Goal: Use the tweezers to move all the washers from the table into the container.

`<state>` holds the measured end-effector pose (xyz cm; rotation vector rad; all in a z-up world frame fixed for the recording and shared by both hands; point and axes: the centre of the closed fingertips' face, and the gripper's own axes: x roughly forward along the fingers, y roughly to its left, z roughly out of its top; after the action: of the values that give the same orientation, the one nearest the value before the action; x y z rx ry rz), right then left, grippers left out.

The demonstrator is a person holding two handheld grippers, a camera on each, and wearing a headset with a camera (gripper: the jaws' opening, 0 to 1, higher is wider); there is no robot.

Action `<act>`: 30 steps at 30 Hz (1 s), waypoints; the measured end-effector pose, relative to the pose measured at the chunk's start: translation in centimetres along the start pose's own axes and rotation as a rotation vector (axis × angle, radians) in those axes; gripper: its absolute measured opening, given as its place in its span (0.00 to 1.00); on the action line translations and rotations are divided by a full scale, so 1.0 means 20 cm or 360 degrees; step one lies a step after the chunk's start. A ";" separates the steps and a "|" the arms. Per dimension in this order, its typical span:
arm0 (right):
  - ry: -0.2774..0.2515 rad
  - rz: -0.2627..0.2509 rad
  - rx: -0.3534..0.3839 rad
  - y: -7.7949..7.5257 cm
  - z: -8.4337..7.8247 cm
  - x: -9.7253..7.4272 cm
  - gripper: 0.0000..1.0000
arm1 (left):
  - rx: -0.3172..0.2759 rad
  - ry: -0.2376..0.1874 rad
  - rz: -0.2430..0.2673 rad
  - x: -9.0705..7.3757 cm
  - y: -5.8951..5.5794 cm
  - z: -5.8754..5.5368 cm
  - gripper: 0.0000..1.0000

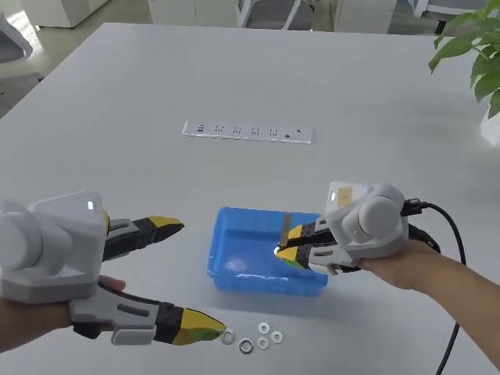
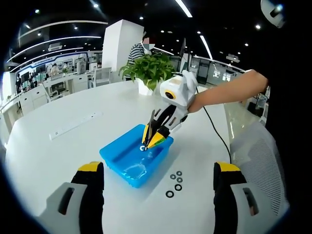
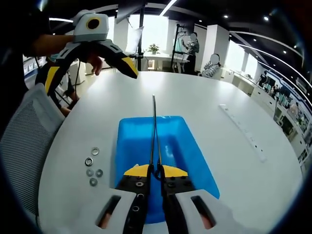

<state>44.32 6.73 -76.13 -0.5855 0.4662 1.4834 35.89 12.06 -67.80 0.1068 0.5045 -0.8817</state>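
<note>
Tweezers (image 3: 154, 131) over container (image 3: 130, 146) — washers (image 3: 88, 161) beside it

We see a white table (image 1: 375, 101). On it sit a blue container (image 1: 266, 283), a few washers (image 1: 263, 328) just beside it, and a power strip (image 1: 248, 132) farther off.

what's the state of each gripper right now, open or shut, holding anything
left gripper: open, holding nothing
right gripper: shut on the tweezers, whose tips are over the blue container
</note>
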 end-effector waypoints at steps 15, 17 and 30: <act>0.0040 0.0063 0.0006 0.02 -0.06 0.06 0.08 | 0.0031 0.0055 -0.0018 0.10 0.05 0.02 0.97; 0.0033 0.0064 0.0019 0.02 -0.06 0.06 0.09 | 0.0048 0.0057 -0.0026 0.12 0.06 0.03 0.96; 0.0047 0.0083 0.0021 0.03 -0.06 0.07 0.09 | 0.0174 0.0041 -0.0101 0.26 0.06 0.11 0.60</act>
<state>43.86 6.99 -77.93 -0.5894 0.5175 1.5216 40.42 8.51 -68.39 0.2030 0.4855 -0.9715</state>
